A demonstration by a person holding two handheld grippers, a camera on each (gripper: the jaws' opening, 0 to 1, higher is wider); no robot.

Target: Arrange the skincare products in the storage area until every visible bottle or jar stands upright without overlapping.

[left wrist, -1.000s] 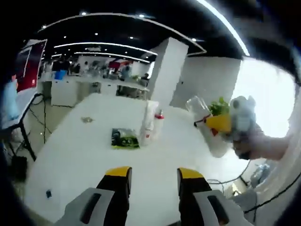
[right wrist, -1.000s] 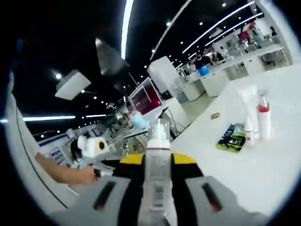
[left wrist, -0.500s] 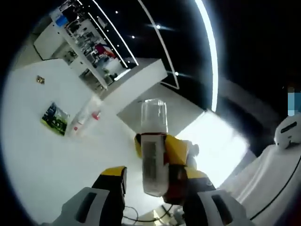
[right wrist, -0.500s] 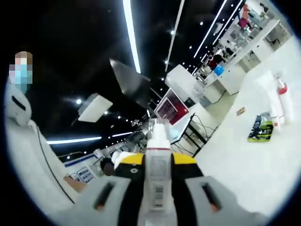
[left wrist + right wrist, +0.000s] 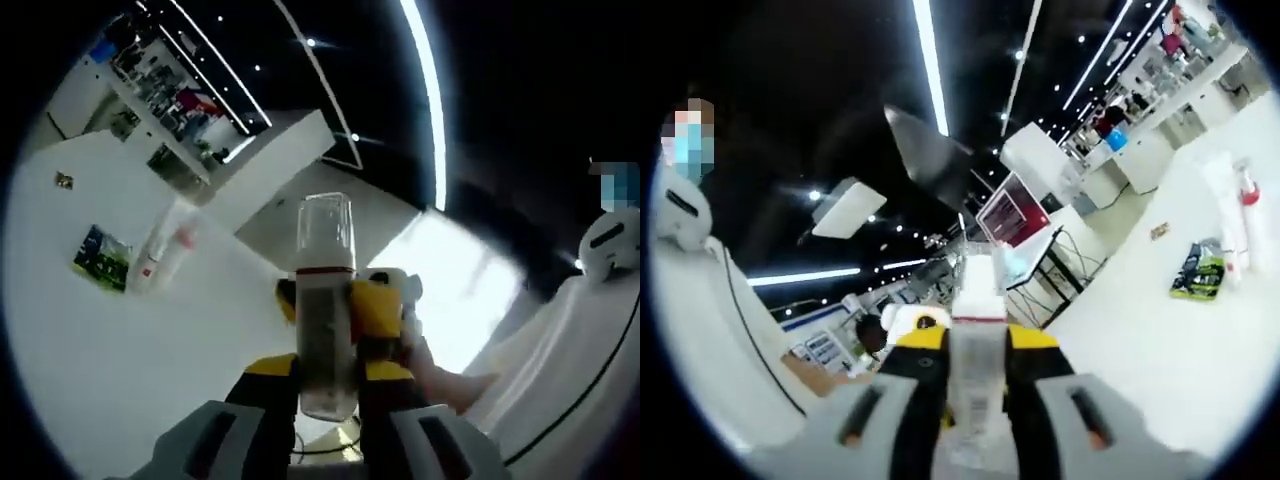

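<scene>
A white pump bottle (image 5: 325, 300) with a clear cap is held up in the air, above the white table (image 5: 120, 350). My left gripper (image 5: 327, 372) has its jaws shut against the bottle's lower body. Just behind it, my right gripper (image 5: 381, 310) grips the same bottle. In the right gripper view the bottle (image 5: 978, 300) stands between the shut jaws of my right gripper (image 5: 978, 348), and the left gripper (image 5: 912, 322) peeks out behind it. On the table stand a white tube (image 5: 160, 255) and a red-capped bottle (image 5: 183, 240).
A green sachet (image 5: 98, 258) lies flat beside the tube; in the right gripper view it is the green sachet (image 5: 1198, 270) by the tube (image 5: 1223, 200). A person in white (image 5: 590, 340) stands close, hand (image 5: 440, 372) on the right gripper. Desks and a pillar lie beyond.
My left gripper's jaws have come in from wide apart onto the bottle's lower body. The right gripper keeps hold of the bottle. Both views have tilted up since a second ago.
</scene>
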